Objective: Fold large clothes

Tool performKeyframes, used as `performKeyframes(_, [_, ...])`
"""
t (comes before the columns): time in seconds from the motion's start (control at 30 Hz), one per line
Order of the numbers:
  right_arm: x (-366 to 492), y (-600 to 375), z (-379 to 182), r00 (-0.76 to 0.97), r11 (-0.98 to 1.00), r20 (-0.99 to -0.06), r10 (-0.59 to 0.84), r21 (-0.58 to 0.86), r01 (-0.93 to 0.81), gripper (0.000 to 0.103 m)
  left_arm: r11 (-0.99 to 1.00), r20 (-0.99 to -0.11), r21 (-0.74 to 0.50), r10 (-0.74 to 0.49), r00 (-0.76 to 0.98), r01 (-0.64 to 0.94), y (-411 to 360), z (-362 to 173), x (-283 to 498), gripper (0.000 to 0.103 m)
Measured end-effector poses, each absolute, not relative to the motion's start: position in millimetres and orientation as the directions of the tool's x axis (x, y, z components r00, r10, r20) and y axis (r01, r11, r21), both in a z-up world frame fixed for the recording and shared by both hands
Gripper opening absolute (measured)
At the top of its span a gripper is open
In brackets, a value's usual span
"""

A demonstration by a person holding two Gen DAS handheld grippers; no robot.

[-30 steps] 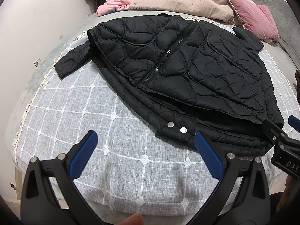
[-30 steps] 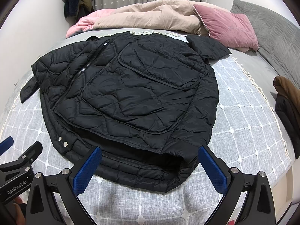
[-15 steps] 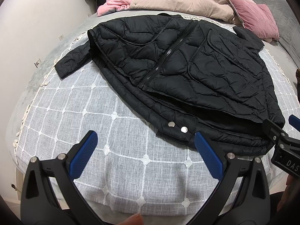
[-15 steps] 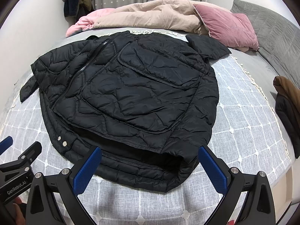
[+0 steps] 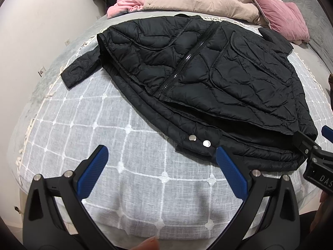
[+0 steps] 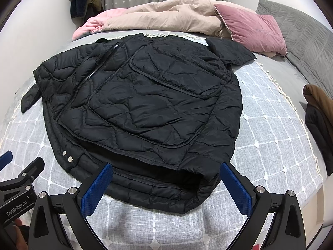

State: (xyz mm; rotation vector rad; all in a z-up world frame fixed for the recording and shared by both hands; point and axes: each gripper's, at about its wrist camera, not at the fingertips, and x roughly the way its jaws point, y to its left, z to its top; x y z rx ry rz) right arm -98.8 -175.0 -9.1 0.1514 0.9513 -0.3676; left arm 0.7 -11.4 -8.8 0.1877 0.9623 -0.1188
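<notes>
Jacket (image 6: 145,104) unmoved on bedspread (image 5: 124,145) (hem nearest), left gripper (image 5: 160,166) and right gripper (image 6: 166,185) both still spread, empty

Left gripper (image 5: 160,166): black arched frame, ribbed blue pads (image 5: 232,174), silver screws at the finger joints. Right gripper (image 6: 166,184): same build. White lettering "GenRobot.AI" visible on the left unit's black body.

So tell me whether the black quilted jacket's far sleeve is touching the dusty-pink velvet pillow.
Apart. Right wrist view: grey bedding shows between the sleeve and the pillow.
</notes>
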Motion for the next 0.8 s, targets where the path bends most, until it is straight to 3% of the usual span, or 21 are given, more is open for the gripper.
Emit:
performKeyframes(0.2, [-101,-205,-7,0.533,0.915,-0.828,-0.175,0.063,0.398,0.103,0.987,-0.803,0.073,-0.029,0.595,0.146,17,9,19,0.103])
performKeyframes(0.5, [-112,-289,-36,0.465,0.797,-0.882,-0.081,0.223,0.561,0.103,0.976,-0.804,0.193,0.097,0.586,0.104,25,-4,73,0.103])
performKeyframes(0.67, [-110,-306,-59,0.439,0.787,-0.897,-0.059,0.229,0.573,0.103,0.981,-0.789,0.161,0.060,0.611,0.111,25,-23,111,0.103])
performKeyframes(0.8, [-109,-315,-77,0.461,0.759,-0.885,0.063,0.342,0.553,0.103,0.990,-0.789,0.069,-0.020,0.614,0.121,39,-39,132,0.103])
